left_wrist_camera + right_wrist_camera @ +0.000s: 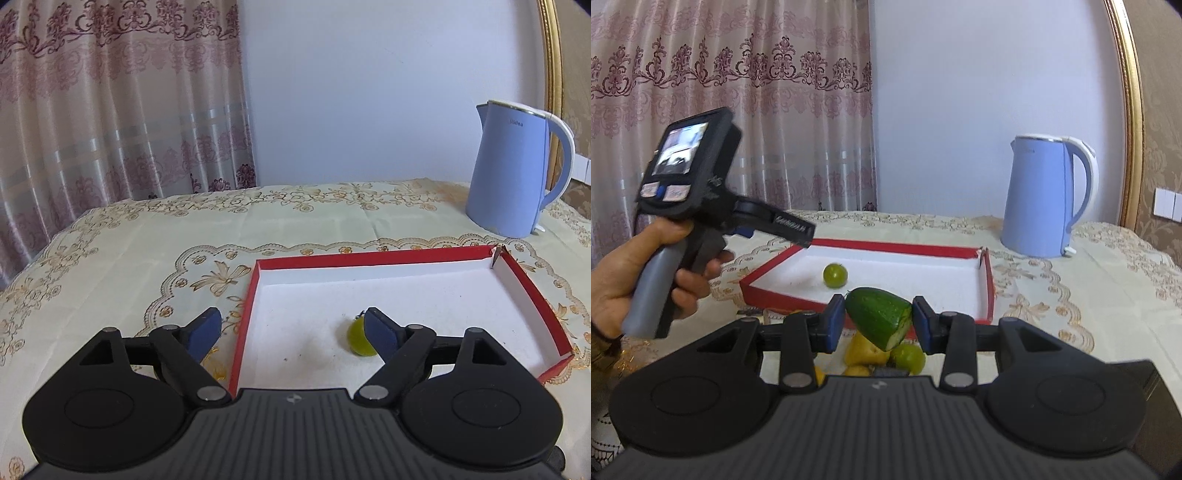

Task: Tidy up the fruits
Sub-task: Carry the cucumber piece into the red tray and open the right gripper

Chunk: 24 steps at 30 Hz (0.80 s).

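A shallow red box (532,291) with a white inside lies on the table; it also shows in the right wrist view (986,291). One small round green fruit (356,338) lies inside it, also seen from the right wrist (835,275). My left gripper (293,330) is open and empty, held above the box's left edge, its right finger in front of the fruit. My right gripper (878,323) is shut on a dark green cut fruit piece (877,314), held above the table in front of the box. Below it lie a yellow fruit (864,350) and a green fruit (908,356).
A light blue electric kettle (509,173) stands behind the box at the right, also in the right wrist view (1039,195). The table has a floral cream cloth (147,240). A curtain hangs behind at the left. A gold frame stands at the right.
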Each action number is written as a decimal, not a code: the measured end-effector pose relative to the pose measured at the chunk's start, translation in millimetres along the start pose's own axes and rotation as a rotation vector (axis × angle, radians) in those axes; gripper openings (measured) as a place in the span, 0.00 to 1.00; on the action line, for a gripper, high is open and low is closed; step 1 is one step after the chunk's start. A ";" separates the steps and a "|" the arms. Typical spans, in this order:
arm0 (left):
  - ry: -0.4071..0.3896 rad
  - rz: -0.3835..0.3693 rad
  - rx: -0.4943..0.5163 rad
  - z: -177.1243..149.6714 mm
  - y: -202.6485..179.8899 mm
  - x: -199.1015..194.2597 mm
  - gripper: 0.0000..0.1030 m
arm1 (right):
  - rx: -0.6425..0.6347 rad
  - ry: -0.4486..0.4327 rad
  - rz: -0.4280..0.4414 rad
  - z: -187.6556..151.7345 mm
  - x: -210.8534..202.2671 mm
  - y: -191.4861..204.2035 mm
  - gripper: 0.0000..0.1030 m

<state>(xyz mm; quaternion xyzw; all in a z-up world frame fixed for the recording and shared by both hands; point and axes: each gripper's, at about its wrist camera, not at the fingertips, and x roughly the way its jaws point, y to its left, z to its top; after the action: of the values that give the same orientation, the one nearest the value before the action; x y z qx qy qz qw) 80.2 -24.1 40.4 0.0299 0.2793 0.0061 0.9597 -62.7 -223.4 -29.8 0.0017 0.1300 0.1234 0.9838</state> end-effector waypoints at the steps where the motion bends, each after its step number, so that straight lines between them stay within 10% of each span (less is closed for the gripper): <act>1: -0.001 0.002 -0.007 -1.8 2.1 -2.2 0.82 | -0.006 -0.004 0.002 2.6 2.2 -0.8 0.36; 24: 0.012 0.136 -0.094 -70.2 47.8 -41.3 0.85 | -0.036 0.004 -0.033 40.1 83.9 -28.1 0.36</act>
<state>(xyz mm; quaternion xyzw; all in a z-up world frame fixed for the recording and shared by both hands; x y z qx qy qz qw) 8.0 26.2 6.4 0.0034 0.2817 0.0845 0.9558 32.9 -229.0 -13.5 -0.0186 0.1297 0.1094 0.9853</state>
